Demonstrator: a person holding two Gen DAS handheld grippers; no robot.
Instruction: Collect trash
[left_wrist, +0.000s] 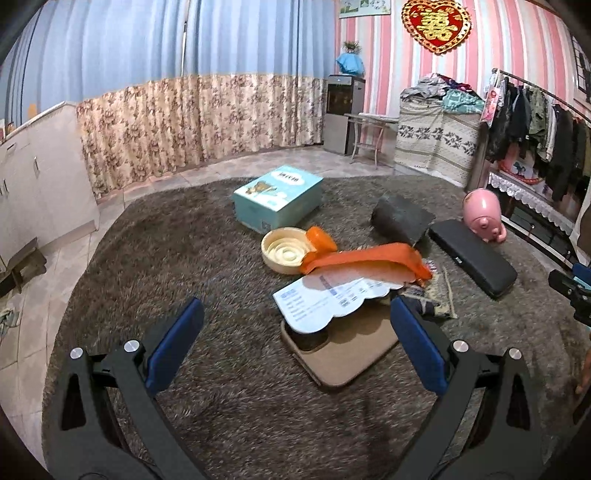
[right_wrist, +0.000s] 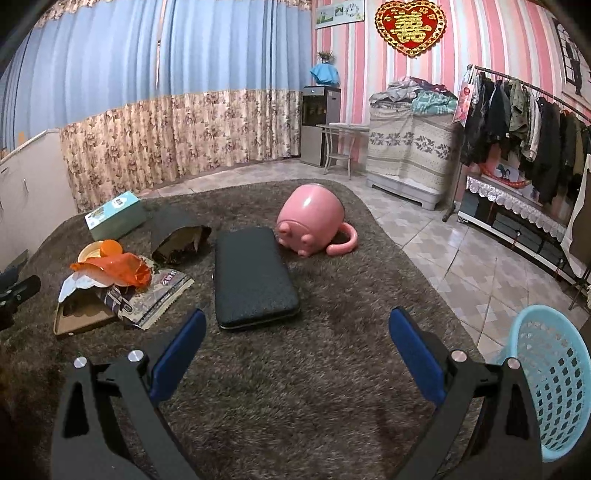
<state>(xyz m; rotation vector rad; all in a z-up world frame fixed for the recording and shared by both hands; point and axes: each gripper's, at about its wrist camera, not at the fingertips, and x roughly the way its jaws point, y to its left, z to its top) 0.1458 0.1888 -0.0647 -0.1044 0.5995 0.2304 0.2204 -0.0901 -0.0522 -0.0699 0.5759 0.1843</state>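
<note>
Orange plastic bag (left_wrist: 364, 258) tops trash pile on rug (left_wrist: 229, 398). Left gripper (left_wrist: 295, 332) and right gripper (right_wrist: 297, 343) spread wide, empty. Pinch bag gently, carry to blue basket (right_wrist: 554, 391).

case (right_wrist: 255, 277) right of wrapper (right_wrist: 155, 299), mug (right_wrist: 310, 221) behind

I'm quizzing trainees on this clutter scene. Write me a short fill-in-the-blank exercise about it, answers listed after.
1. The pink pig-shaped mug lies on its ____ on the rug.
2. The light blue basket stands to the ____ of the right gripper.
3. The orange plastic bag lies draped over a white printed ____.
4. Both the left gripper and the right gripper are ____ and hold nothing.

Missing words: side; right; card; open
</note>
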